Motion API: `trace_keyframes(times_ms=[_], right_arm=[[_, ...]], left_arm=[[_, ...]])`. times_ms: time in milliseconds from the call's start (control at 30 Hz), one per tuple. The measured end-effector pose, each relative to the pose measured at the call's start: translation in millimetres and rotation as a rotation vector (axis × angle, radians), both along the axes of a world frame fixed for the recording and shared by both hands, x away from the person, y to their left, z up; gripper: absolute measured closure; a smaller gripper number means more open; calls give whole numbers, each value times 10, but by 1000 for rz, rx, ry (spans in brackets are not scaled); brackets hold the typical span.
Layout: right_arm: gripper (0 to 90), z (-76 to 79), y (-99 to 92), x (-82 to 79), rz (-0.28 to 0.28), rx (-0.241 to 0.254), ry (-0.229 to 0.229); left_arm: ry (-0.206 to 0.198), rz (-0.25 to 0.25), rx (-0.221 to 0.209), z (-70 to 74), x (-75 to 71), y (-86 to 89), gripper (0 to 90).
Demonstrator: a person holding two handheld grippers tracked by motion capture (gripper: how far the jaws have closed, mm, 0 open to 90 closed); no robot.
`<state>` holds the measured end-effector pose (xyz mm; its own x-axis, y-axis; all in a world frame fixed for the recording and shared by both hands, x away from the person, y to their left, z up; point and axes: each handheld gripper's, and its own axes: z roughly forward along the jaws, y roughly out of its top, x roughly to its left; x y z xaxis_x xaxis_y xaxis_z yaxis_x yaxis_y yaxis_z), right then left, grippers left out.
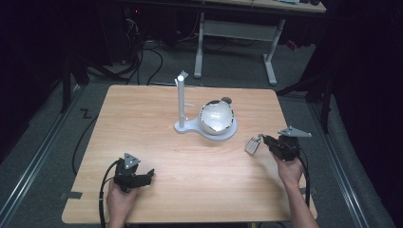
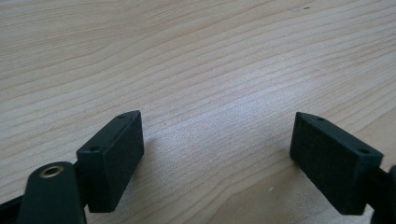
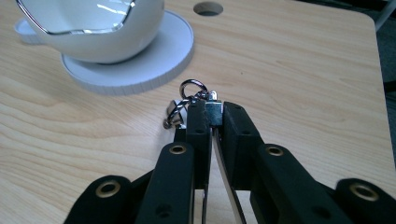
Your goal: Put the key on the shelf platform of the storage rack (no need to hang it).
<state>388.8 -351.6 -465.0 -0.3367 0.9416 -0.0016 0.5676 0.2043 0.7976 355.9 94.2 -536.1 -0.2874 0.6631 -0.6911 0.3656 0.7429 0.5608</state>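
Currently your right gripper (image 1: 264, 140), at the right middle of the high view, has its jaws pressed together on a small keyring tag (image 1: 252, 145). In the right gripper view the tag (image 3: 214, 113) sits clamped flat between the pads, with its metal ring (image 3: 193, 87) and short chain poking out past the tips toward the upper centre of that frame. Gripping the flat body leaves the ring free, which I judge deliberate: the free loop is the part that could go over the small peg on the white post (image 1: 181, 99) at the centre of the high view. The white bowl (image 1: 216, 118) rests on the round end of the white stand base (image 1: 227, 133), just right of the post. Your left gripper (image 1: 142, 177), at the lower left of the high view, lies low on the wooden table (image 1: 142, 109) with jaws spread wide and nothing between them. It appears parked clear of the work.
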Motion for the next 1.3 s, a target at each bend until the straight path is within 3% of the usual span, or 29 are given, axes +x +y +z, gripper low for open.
trace_keyframes(times_ms=[200, 400, 600, 1300], right_arm=[[822, 125, 8, -22, 25, 4, -27], [822, 220, 0, -46, 40, 57, -37], [822, 314, 52, -56, 66, 54, -45], [821, 471, 158, 32, 149, 159, -47]], left_arm=[[0, -1, 0, 0, 0, 1, 179], [0, -1, 0, 0, 0, 0, 179], [0, 0, -1, 0, 0, -1, 179], [4, 6, -4, 3, 0, -4, 179]])
